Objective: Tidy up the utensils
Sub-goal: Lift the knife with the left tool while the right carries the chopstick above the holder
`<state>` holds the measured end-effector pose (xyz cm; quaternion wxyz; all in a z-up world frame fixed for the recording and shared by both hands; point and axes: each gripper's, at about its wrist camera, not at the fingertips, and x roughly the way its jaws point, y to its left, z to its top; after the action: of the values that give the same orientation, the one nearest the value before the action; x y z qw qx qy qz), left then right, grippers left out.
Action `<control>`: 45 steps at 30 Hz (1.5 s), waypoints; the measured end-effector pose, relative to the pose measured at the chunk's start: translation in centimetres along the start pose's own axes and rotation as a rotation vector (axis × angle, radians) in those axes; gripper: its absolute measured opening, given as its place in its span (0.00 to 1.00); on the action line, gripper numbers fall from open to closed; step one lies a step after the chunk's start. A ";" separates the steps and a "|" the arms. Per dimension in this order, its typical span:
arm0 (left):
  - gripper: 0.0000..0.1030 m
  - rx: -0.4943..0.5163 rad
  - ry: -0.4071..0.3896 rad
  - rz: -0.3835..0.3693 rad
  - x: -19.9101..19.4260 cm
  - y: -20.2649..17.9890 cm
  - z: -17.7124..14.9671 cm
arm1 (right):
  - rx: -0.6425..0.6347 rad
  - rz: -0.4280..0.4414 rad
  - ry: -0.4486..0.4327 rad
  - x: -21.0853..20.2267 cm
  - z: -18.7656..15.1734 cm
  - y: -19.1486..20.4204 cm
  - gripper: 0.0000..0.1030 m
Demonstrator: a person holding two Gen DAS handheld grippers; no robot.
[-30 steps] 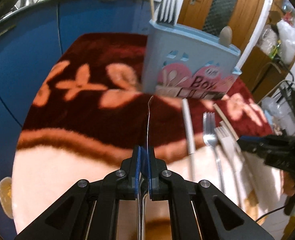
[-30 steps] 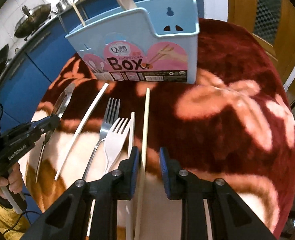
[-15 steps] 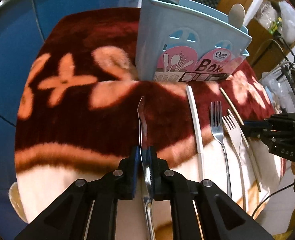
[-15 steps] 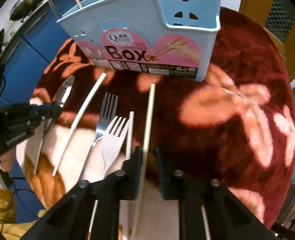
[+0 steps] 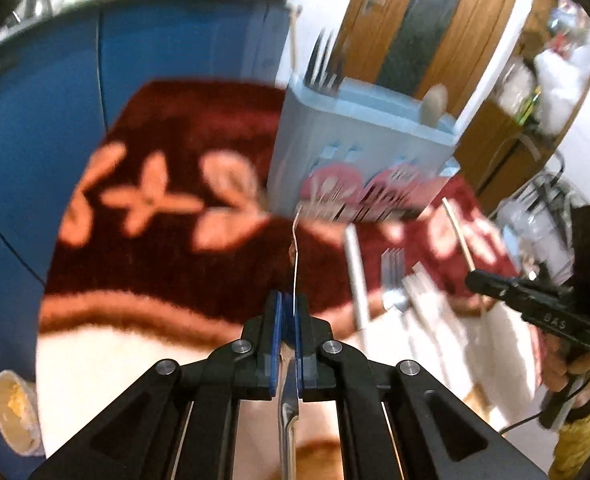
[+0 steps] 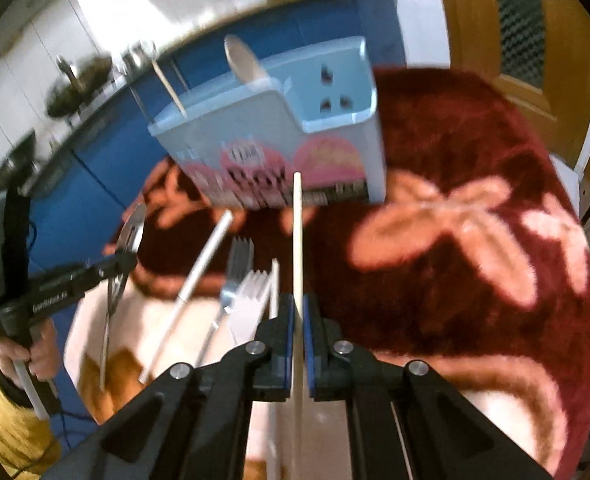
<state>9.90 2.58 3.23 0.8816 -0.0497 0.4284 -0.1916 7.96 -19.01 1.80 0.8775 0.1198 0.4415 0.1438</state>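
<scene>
My left gripper (image 5: 289, 308) is closing its jaws tight on a metal spoon (image 5: 295, 256), seen edge-on and lifted off the red flowered cloth (image 5: 167, 264). In the right wrist view the spoon's bowl (image 6: 132, 232) sticks out past the left gripper (image 6: 129, 258). My right gripper (image 6: 298, 308) is closing its jaws on a pale wooden chopstick (image 6: 297, 240), which points at the light blue utensil box (image 6: 279, 136). The box (image 5: 359, 148) stands upright at the back and holds a fork, a wooden spoon and a stick.
On the cloth between the grippers lie a white-handled utensil (image 6: 203, 268), a metal fork (image 6: 237, 264), a white plastic fork (image 6: 251, 304) and a second chopstick (image 6: 274, 288). Blue cabinets (image 5: 55, 120) stand behind the table. A small bowl (image 5: 11, 412) sits below its left edge.
The right jaws closed on the chopstick and raised its tip off the cloth. The left gripper dipped, then rose again with the spoon. Both views now look more level.
</scene>
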 end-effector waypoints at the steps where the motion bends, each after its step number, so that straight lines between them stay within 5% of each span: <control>1: 0.05 0.002 -0.029 -0.003 -0.5 -0.3 0.1 | 0.011 0.013 -0.039 -0.7 -0.1 0.0 0.06; 8: 0.05 0.018 -0.331 0.000 -5.5 -2.2 2.8 | -0.044 -0.005 -0.301 -4.7 0.4 2.0 0.06; 18: 0.05 -0.033 -0.542 0.005 -6.5 -3.9 9.9 | -0.095 0.000 -0.509 -6.1 3.9 3.6 0.06; 25: 0.05 -0.040 -0.607 -0.018 -5.3 -5.3 13.6 | -0.081 0.011 -0.556 -5.2 7.2 2.7 0.06; 38: 0.05 0.002 -0.836 0.110 -3.2 -6.3 14.9 | -0.100 -0.033 -0.685 -3.7 11.1 1.9 0.06; 45: 0.05 0.012 -0.839 0.128 -1.0 -6.1 14.2 | -0.109 -0.051 -0.732 -1.2 12.5 1.3 0.06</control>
<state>18.49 -3.71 14.41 0.9900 -0.0916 0.0336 -0.1022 17.19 -19.26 10.33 0.9857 0.1056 0.0930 0.0929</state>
